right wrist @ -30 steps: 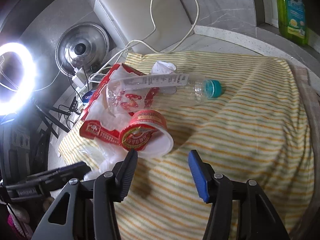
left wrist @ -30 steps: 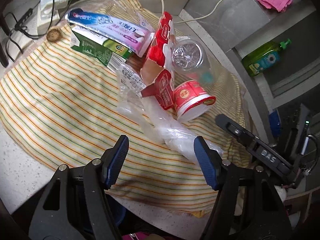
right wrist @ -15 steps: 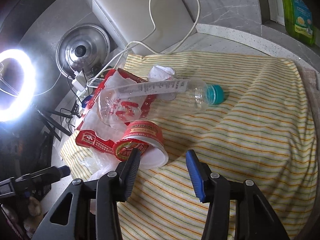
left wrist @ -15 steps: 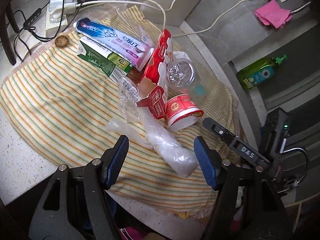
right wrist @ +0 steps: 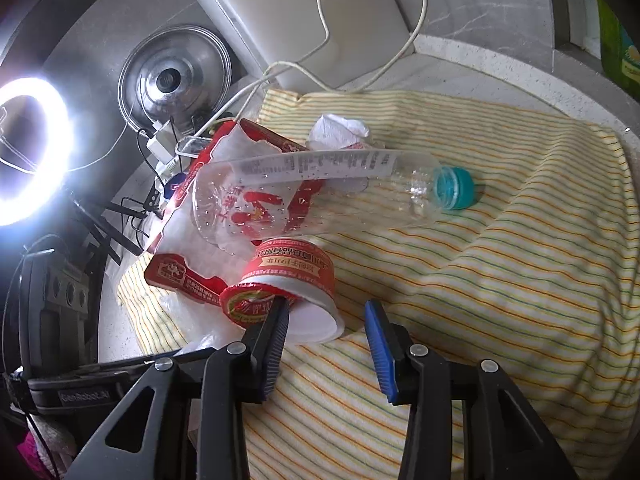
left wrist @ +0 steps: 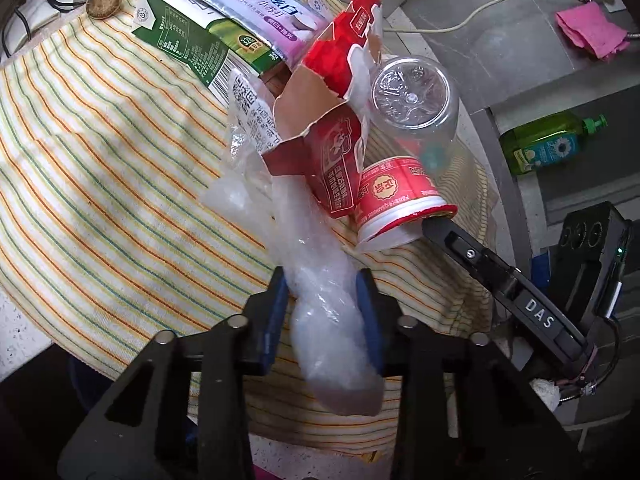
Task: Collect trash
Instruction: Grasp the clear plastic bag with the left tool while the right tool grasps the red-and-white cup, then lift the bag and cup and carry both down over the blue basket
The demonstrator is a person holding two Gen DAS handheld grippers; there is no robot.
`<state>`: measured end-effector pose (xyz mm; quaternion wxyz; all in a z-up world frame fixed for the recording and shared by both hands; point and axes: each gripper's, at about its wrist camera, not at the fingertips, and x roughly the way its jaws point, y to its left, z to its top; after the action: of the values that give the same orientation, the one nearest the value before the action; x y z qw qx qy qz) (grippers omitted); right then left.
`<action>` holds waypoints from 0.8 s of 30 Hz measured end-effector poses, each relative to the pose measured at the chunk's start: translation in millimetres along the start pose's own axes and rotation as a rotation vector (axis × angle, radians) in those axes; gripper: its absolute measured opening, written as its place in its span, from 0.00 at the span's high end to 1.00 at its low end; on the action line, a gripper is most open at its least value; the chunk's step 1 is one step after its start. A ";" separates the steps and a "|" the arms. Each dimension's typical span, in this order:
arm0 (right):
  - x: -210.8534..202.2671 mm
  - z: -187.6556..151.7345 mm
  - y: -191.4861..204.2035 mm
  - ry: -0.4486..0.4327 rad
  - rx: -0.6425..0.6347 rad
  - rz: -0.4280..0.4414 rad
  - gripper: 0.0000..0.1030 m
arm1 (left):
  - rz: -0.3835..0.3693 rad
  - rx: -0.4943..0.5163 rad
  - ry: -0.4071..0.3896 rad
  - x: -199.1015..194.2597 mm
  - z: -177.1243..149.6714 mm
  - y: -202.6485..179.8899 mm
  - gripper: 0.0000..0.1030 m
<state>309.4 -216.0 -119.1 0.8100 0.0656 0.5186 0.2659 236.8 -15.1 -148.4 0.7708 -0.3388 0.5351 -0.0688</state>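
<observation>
Both hand-held grippers closed in on the trash pile.
The left hand-held gripper [left wrist: 322,304], wide open a second before, was closing on the crumpled clear plastic bag [left wrist: 320,280] lying on the striped cloth [left wrist: 100,168]; the right hand-held gripper [right wrist: 326,320], half open and closing, straddled the red-and-white cup [right wrist: 296,284], ungripped.

I see a yellow cloth [right wrist: 500,280] with orange and green stripes, red-and-white cup [right wrist: 296,276], teal bottle cap [right wrist: 454,188], pink rag [left wrist: 590,30].
</observation>
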 end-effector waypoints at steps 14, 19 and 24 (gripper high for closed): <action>12.2 -6.8 6.5 0.019 0.089 -0.028 0.97 | -0.013 0.050 -0.051 -43.5 0.2 12.7 0.79; 0.1 -13.1 11.5 -0.018 0.106 -0.056 0.98 | 0.005 0.093 -0.093 -69.5 -1.2 21.5 0.79; -12.8 -24.6 16.0 -0.042 0.143 -0.073 0.98 | 0.019 0.110 -0.114 -93.3 -0.2 39.0 0.79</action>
<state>277.9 -213.0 -113.9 0.8231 0.1101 0.5211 0.1971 187.7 58.2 -99.0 0.8182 -0.2940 0.4890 -0.0713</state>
